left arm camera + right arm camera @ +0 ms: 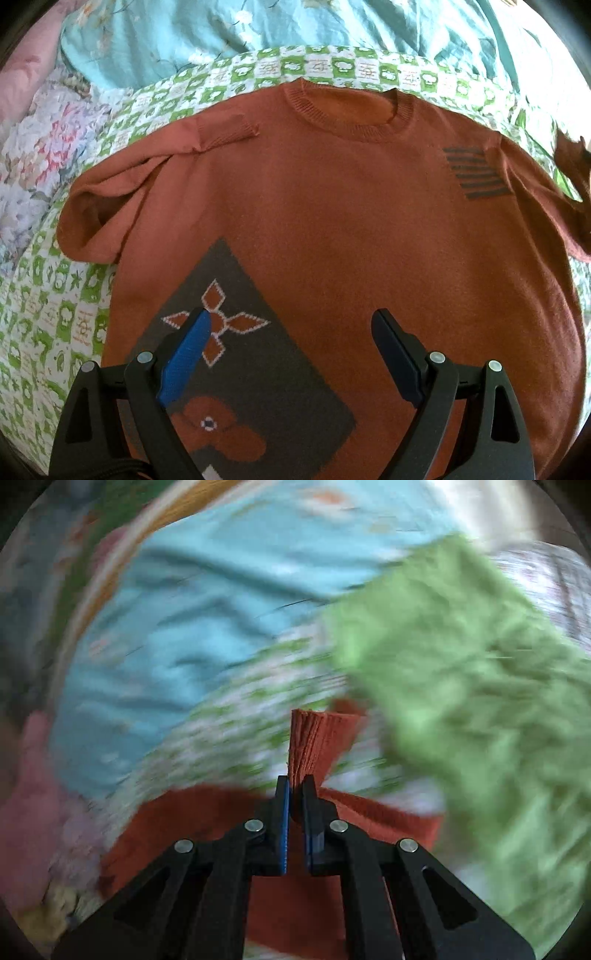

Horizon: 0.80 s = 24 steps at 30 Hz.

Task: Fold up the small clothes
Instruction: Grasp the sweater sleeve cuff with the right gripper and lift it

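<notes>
A rust-orange knit sweater (pixel 332 206) lies front up on a green-and-white patterned sheet (pixel 55 295), its neckline away from me. A grey diamond panel with flower shapes (pixel 251 354) covers its lower left. Its left sleeve (pixel 122 184) is folded in over the shoulder. My left gripper (pixel 291 325) hovers open above the lower front, nothing between its fingers. In the blurred right wrist view my right gripper (pixel 295 782) is shut on the ribbed cuff of the right sleeve (pixel 317 738), which sticks up past the fingertips. The lifted sleeve also shows at the left view's right edge (pixel 572 166).
A turquoise floral quilt (pixel 258 33) lies bunched behind the sweater. A pink and floral cover (pixel 33 122) is at the left. In the right wrist view a fuzzy green cloth (pixel 461 686) lies to the right, close beyond the held sleeve.
</notes>
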Each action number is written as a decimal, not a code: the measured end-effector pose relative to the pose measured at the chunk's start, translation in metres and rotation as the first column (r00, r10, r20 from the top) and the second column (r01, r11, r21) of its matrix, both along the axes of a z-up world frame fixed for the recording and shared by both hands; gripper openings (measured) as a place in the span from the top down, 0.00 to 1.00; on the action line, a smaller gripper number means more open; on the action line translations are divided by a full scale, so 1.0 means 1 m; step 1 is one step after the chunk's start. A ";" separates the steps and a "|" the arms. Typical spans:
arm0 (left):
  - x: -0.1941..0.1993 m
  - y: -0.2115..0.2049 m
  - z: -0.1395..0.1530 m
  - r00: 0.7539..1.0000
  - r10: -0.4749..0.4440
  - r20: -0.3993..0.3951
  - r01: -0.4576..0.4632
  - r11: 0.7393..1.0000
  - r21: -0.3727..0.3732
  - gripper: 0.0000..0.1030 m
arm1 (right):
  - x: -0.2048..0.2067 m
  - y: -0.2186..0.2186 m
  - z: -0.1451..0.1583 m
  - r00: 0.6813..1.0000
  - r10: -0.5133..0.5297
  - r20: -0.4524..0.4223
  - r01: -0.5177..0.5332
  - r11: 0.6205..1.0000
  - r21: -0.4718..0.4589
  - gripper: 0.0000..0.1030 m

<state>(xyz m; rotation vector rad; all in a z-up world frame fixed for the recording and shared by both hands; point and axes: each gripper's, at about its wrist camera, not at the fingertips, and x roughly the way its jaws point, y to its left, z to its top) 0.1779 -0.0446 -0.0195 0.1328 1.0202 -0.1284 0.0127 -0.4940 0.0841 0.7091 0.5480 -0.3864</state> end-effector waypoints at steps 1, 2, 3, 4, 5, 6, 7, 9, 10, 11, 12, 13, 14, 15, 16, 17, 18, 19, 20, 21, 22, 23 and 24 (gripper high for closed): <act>0.000 0.004 0.001 1.000 0.005 -0.003 -0.005 1.000 -0.009 0.14 | 0.013 0.018 0.003 0.999 0.051 0.017 -0.052 0.999 0.011 0.93; -0.001 0.008 0.003 1.000 0.010 -0.003 -0.011 1.000 -0.024 0.14 | 0.026 0.036 0.003 0.994 0.102 0.036 -0.103 0.994 0.027 0.93; -0.002 0.014 0.005 1.000 0.019 -0.002 -0.019 0.999 -0.038 0.14 | 0.042 0.055 0.002 0.986 0.156 0.057 -0.159 0.986 0.053 0.93; -0.003 0.020 0.007 1.000 0.028 -0.001 -0.028 0.998 -0.052 0.14 | 0.055 0.071 -0.001 0.979 0.195 0.066 -0.200 0.977 0.074 0.93; -0.003 0.024 0.009 0.999 0.033 0.001 -0.033 0.998 -0.060 0.14 | 0.071 0.088 -0.005 0.969 0.235 0.076 -0.241 0.966 0.095 0.93; -0.004 0.030 0.011 0.999 0.036 0.004 -0.035 0.996 -0.078 0.14 | 0.088 0.106 -0.011 0.957 0.276 0.087 -0.285 0.951 0.118 0.93; -0.006 0.035 0.014 1.000 0.029 0.009 -0.028 0.995 -0.098 0.14 | 0.102 0.121 -0.017 0.946 0.307 0.100 -0.319 0.936 0.146 0.93; -0.006 0.043 0.016 1.000 0.022 0.010 -0.021 0.992 -0.128 0.13 | 0.132 0.152 -0.031 0.925 0.361 0.116 -0.377 0.904 0.200 0.93; -0.006 0.047 0.016 1.000 0.022 0.003 -0.021 0.988 -0.151 0.13 | 0.148 0.169 -0.037 0.913 0.391 0.115 -0.407 0.888 0.214 0.93; -0.006 0.053 0.016 1.000 0.023 -0.007 -0.024 0.983 -0.185 0.13 | 0.164 0.183 -0.044 0.900 0.421 0.114 -0.436 0.871 0.225 0.93; -0.005 0.059 0.015 1.000 0.028 -0.015 -0.030 0.977 -0.211 0.13 | 0.174 0.198 -0.048 0.889 0.445 0.113 -0.459 0.857 0.235 0.93; -0.004 0.064 0.014 0.999 0.035 -0.018 -0.038 0.974 -0.224 0.13 | 0.188 0.214 -0.056 0.875 0.473 0.104 -0.483 0.840 0.247 0.93; -0.003 0.066 0.014 0.999 0.040 -0.021 -0.044 0.972 -0.229 0.13 | 0.197 0.228 -0.063 0.864 0.495 0.093 -0.501 0.826 0.258 0.93; -0.002 0.070 0.013 0.999 0.046 -0.024 -0.050 0.970 -0.238 0.13 | 0.204 0.239 -0.069 0.856 0.510 0.083 -0.512 0.816 0.267 0.93; 0.000 0.073 0.012 0.998 0.049 -0.026 -0.054 0.968 -0.247 0.13 | 0.214 0.250 -0.078 0.846 0.529 0.070 -0.526 0.803 0.279 0.93; 0.001 0.076 0.012 0.998 0.052 -0.027 -0.057 0.966 -0.254 0.13 | 0.222 0.257 -0.086 0.838 0.542 0.064 -0.535 0.793 0.292 0.93; 0.004 0.078 0.011 0.998 0.053 -0.029 -0.059 0.964 -0.261 0.13 | 0.229 0.264 -0.091 0.832 0.552 0.055 -0.541 0.786 0.301 0.93; 0.006 0.080 0.011 0.998 0.053 -0.031 -0.060 0.960 -0.274 0.13 | 0.235 0.271 -0.098 0.826 0.562 0.038 -0.546 0.781 0.305 0.93; 0.008 0.082 0.010 0.998 0.052 -0.031 -0.058 0.958 -0.282 0.13 | 0.240 0.277 -0.104 0.822 0.569 0.021 -0.547 0.779 0.306 0.93; 0.011 0.084 0.010 0.998 0.050 -0.032 -0.057 0.954 -0.294 0.13 | 0.240 0.279 -0.108 0.821 0.571 0.014 -0.547 0.779 0.307 0.93; 0.013 0.084 0.009 0.998 0.046 -0.033 -0.054 0.950 -0.308 0.13 | 0.242 0.283 -0.112 0.818 0.575 0.007 -0.548 0.776 0.313 0.93; 0.019 0.083 0.009 0.999 0.038 -0.034 -0.047 0.945 -0.323 0.13 | 0.244 0.286 -0.115 0.814 0.581 0.003 -0.552 0.772 0.314 0.93; 0.024 0.082 0.007 0.999 0.036 -0.036 -0.046 0.944 -0.327 0.13 | 0.245 0.288 -0.116 0.807 0.591 -0.006 -0.560 0.768 0.311 0.92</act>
